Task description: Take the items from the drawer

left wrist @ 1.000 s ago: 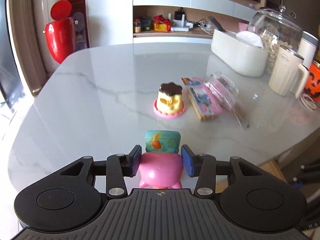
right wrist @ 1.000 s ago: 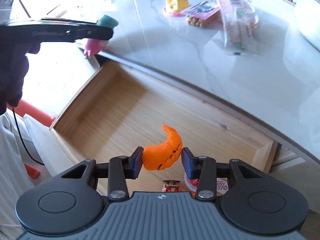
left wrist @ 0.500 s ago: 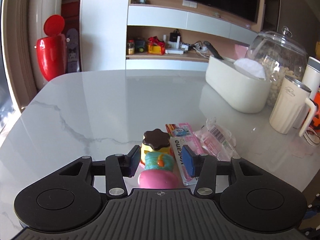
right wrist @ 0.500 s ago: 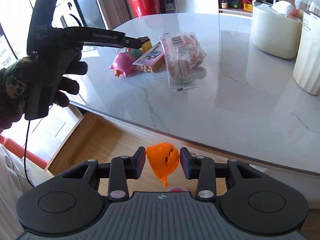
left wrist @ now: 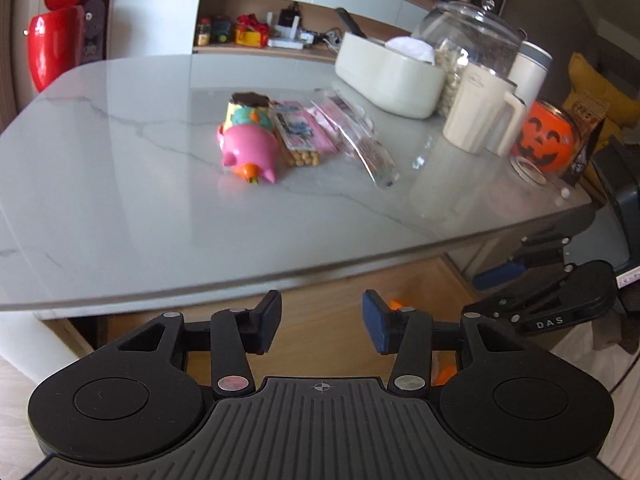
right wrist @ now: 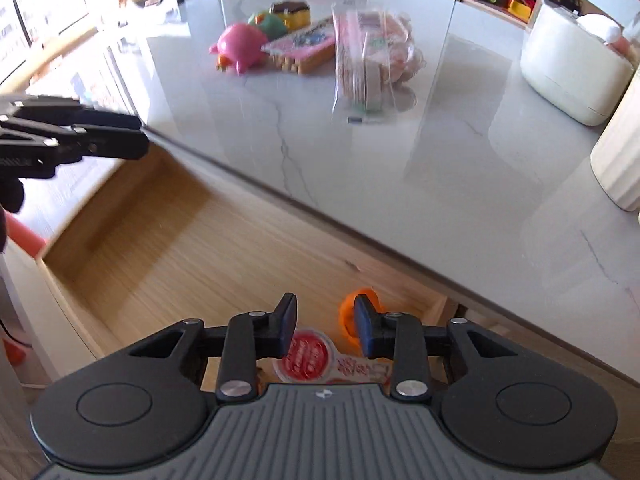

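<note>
My left gripper (left wrist: 320, 320) is open and empty, hanging over the front of the open wooden drawer (left wrist: 344, 300). The pink pig toy (left wrist: 250, 152) lies on its side on the marble table (left wrist: 120, 200), against a yellow pudding toy (left wrist: 248, 104) and snack packs (left wrist: 300, 132). Over the drawer (right wrist: 160, 248), my right gripper (right wrist: 326, 328) is open with nothing between its fingers. An orange curved toy (right wrist: 350, 312) sits in the drawer just behind its right finger. A red-lidded cup (right wrist: 306, 354) lies below the fingers. The left gripper (right wrist: 136, 132) shows at the left.
A white box (left wrist: 392, 76), a cream jug (left wrist: 480, 120), a glass jar (left wrist: 468, 36) and an orange pumpkin pot (left wrist: 546, 140) stand along the table's right side. The table edge (right wrist: 320, 208) overhangs the drawer. The other gripper (left wrist: 500, 280) is at the right.
The left gripper let go of the pink pig on the table and pulled back down to the drawer. The right gripper lost the orange toy, which now lies in the drawer.
</note>
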